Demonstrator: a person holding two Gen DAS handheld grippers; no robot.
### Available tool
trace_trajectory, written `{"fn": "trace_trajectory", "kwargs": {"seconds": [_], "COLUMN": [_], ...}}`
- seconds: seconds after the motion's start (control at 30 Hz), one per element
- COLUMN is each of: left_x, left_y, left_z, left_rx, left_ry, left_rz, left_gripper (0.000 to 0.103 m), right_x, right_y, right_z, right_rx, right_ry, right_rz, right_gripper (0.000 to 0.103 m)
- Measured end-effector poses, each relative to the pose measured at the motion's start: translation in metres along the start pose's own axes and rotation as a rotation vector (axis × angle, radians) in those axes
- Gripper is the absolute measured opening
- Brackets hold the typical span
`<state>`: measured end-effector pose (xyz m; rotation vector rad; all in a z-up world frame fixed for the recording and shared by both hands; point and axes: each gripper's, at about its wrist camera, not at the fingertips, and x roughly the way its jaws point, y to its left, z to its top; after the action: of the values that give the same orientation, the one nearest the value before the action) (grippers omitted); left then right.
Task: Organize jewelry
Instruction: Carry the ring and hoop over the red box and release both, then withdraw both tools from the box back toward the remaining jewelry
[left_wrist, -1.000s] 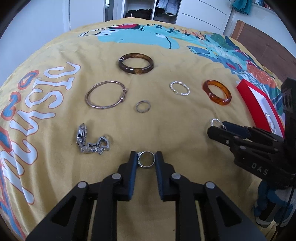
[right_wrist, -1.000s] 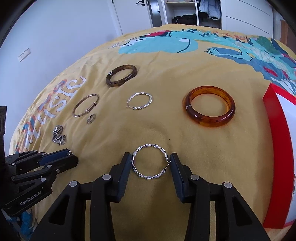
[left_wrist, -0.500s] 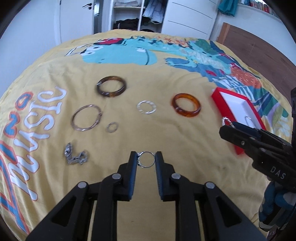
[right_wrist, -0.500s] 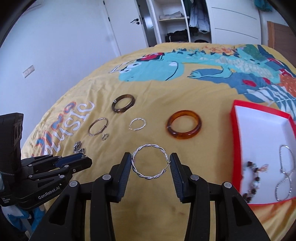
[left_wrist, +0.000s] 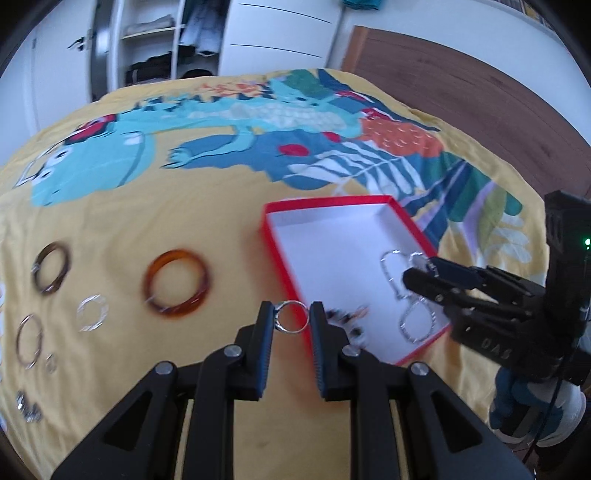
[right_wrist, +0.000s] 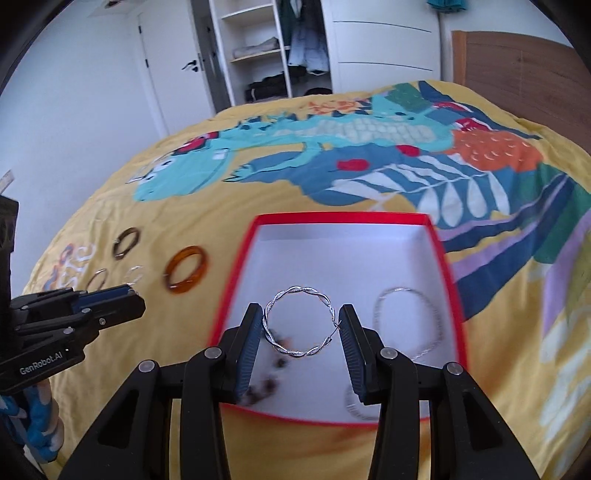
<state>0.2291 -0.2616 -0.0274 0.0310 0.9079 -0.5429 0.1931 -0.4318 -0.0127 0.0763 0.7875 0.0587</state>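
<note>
Here our left gripper (left_wrist: 291, 322) pinches a small silver ring (left_wrist: 292, 322) over the red box's (left_wrist: 275, 254) near-left rim, while our right gripper (right_wrist: 300, 334), closed on a twisted silver hoop (right_wrist: 300, 322), holds it over the box's white interior.

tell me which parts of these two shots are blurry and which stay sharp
Left wrist view: the left gripper and its small ring are sharp, while the amber bangle and red box smear with motion. Right wrist view: the right gripper and twisted hoop are crisp; the box rim and the beads inside blur. Both show fisheye bending at the edges.
</note>
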Motion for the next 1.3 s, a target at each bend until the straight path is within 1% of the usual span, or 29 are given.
{"fn": "trace_trajectory", "kwargs": {"seconds": [0.1, 0.23, 0.33, 0.47, 0.73, 0.8, 0.97, 1.2, 1.3], "left_x": [0.028, 0.064, 0.084, 0.099, 0.109, 0.108, 0.108, 0.109, 0.109], "left_y": [-0.019, -0.033, -0.036, -0.035, -0.038, -0.038, -0.040, -0.047, -0.047], "left_z": [0.013, 0.019, 0.018, 0.013, 0.011, 0.009, 0.006, -0.002, -0.003], "left_rx": [0.030, 0.068, 0.086, 0.103, 0.126, 0.134, 0.157, 0.263, 0.272], "left_ry": [0.026, 0.071, 0.108, 0.133, 0.126, 0.118, 0.102, 0.073, 0.072], "left_rz": [-0.009, 0.015, 0.035, 0.057, 0.083, 0.088, 0.101, 0.142, 0.127], "left_gripper": [0.018, 0.018, 0.018, 0.018, 0.019, 0.019, 0.019, 0.019, 0.022], "right_x": [0.015, 0.033, 0.045, 0.055, 0.065, 0.066, 0.066, 0.060, 0.057], "right_y": [-0.023, -0.042, -0.052, -0.055, -0.045, -0.040, -0.037, -0.035, -0.035], "right_z": [0.000, -0.003, -0.006, -0.008, -0.008, -0.010, -0.018, -0.022, -0.023], "right_rx": [0.007, 0.008, 0.006, -0.022, -0.142, -0.192, -0.245, -0.297, -0.308], "right_ry": [0.028, 0.064, 0.094, 0.116, 0.141, 0.154, 0.170, 0.176, 0.183], "right_rz": [-0.001, 0.000, 0.004, 0.010, -0.035, -0.056, -0.069, -0.066, -0.066], "right_gripper": [0.042, 0.042, 0.042, 0.043, 0.043, 0.043, 0.043, 0.043, 0.045]}}
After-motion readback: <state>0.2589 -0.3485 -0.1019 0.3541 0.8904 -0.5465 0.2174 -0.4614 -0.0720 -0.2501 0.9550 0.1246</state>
